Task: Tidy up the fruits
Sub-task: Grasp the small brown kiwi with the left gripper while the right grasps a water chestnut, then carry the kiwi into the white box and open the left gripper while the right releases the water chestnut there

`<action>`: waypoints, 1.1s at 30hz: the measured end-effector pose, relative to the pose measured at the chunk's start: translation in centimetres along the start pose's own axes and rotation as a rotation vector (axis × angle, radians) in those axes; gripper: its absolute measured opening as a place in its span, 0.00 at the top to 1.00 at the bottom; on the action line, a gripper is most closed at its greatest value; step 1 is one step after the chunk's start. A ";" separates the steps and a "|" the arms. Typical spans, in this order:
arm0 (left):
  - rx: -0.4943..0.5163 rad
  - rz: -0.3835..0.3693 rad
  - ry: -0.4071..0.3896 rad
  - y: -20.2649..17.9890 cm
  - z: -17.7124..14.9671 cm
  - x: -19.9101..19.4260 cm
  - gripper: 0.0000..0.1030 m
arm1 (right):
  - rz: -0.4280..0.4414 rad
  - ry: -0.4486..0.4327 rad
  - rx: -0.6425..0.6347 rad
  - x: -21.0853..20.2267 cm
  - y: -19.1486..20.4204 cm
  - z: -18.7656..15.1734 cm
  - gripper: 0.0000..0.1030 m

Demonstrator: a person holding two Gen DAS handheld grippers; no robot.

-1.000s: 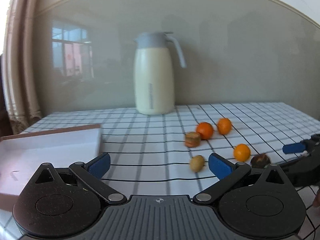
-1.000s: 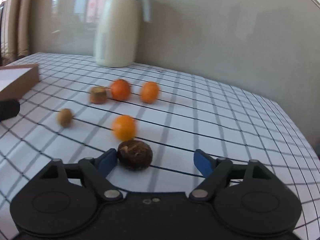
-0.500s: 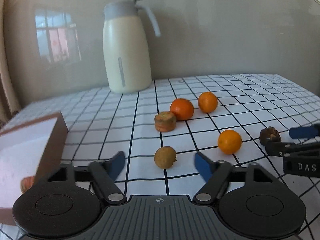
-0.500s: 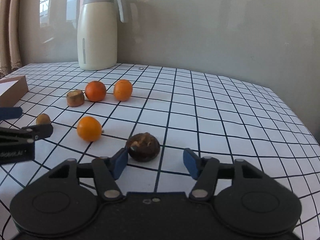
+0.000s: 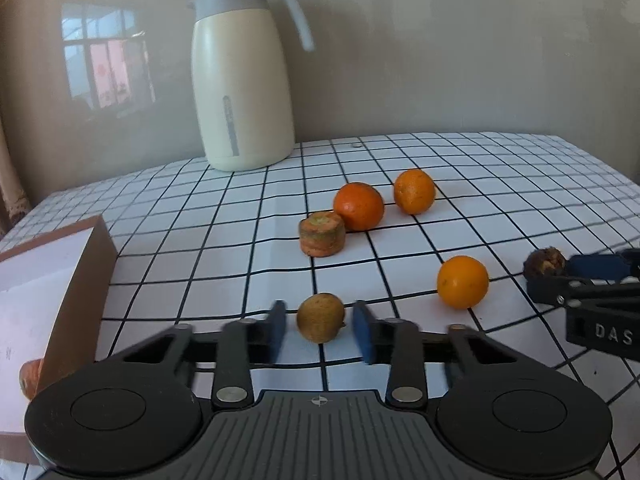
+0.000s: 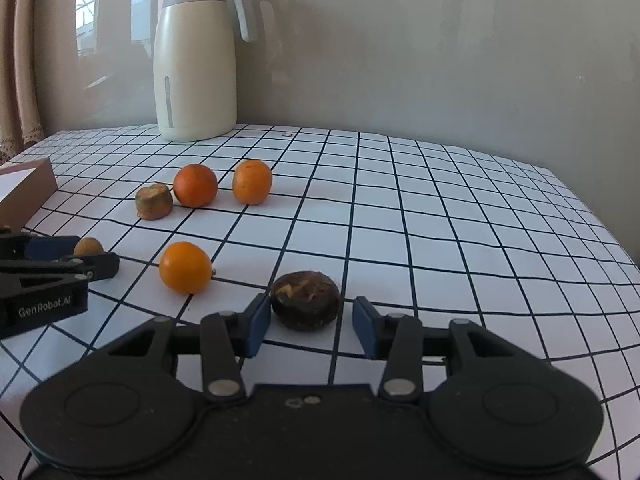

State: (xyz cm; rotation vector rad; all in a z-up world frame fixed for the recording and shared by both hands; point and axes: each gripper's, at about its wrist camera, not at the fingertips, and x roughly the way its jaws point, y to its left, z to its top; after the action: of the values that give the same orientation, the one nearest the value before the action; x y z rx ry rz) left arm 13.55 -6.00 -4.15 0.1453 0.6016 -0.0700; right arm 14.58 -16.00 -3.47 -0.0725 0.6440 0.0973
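Note:
My left gripper (image 5: pixel 320 330) is open, its blue pads either side of a small brown round fruit (image 5: pixel 321 317) on the checked tablecloth, with small gaps. My right gripper (image 6: pixel 312 322) is open around a dark brown wrinkled fruit (image 6: pixel 305 299); the left pad is near touching, the right stands off. Three oranges lie on the cloth: a near one (image 5: pixel 463 281) (image 6: pixel 185 267) and two farther back (image 5: pixel 359 206) (image 5: pixel 414 191). A cut carrot stub (image 5: pixel 322 233) sits beside them.
A brown box with a white inside (image 5: pixel 48 280) stands at the left, with something orange (image 5: pixel 30 374) by its near corner. A cream thermos jug (image 5: pixel 242 92) stands at the back against the wall. The table edge runs along the right (image 6: pixel 600 216).
Both grippers have moved forward and narrowed around their fruits. The left gripper swung right from the box to the small brown fruit. The fruits have not moved.

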 end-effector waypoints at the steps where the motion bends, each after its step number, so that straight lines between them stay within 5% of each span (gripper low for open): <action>1: 0.010 0.006 -0.003 -0.2 0.0 -0.1 0.75 | 0.008 0.000 0.000 0.1 0.0 0.0 0.69; 19: 0.001 -0.020 -0.114 1.0 0.1 -6.3 0.75 | 0.007 -0.091 -0.025 -4.8 1.1 0.7 0.74; 33: -0.063 0.087 -0.201 7.6 -0.2 -11.2 0.75 | 0.082 -0.207 -0.092 -8.7 5.2 1.7 0.74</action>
State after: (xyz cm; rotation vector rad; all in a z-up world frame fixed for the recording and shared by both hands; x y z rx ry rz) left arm 5.01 1.83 2.94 0.1019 0.3958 0.0188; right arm 8.13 -11.26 2.92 -0.1227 0.4358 0.2109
